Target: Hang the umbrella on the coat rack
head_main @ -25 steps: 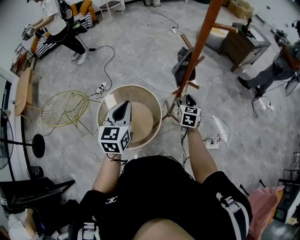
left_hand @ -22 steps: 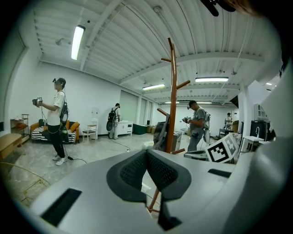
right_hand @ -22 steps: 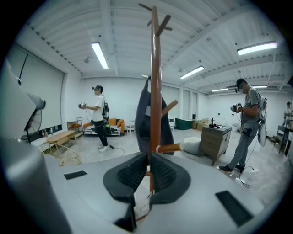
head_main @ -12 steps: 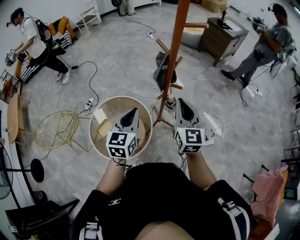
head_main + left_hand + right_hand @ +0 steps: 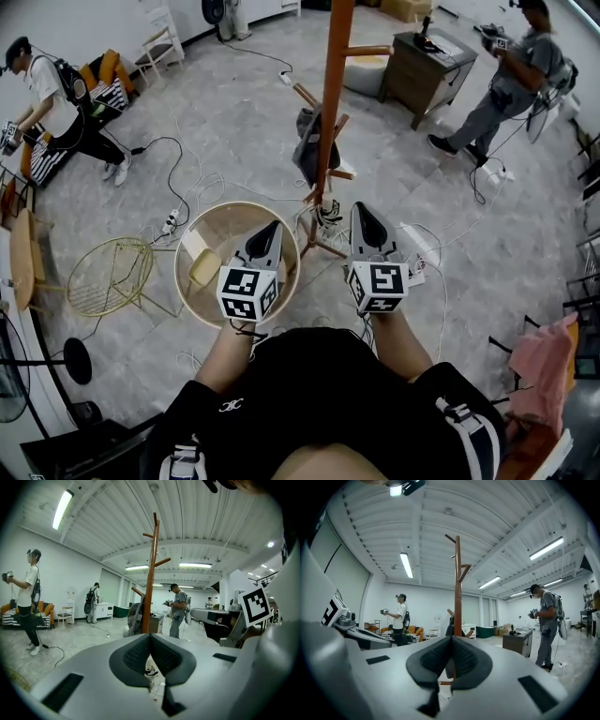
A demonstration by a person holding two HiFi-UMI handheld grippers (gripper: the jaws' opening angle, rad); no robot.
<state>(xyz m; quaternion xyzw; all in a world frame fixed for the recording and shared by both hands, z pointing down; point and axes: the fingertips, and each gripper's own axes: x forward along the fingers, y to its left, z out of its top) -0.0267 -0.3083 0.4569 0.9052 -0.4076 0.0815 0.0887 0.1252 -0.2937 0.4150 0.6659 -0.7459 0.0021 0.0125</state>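
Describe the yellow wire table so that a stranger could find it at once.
Start at the brown coat rack in the middle of the floor. Left of its foot stands a round wooden table with a raised rim, and the yellow wire table is beside it, further left. Only it is open wire; the floor shows through.

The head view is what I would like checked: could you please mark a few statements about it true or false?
1. Both the left gripper and the right gripper are shut and hold nothing. True.
2. The coat rack stands behind the person. False: it stands in front, just ahead of the grippers.
3. A dark item hangs on the coat rack. True.
4. The round wooden table shows beneath the right gripper. False: it shows beneath the left gripper.
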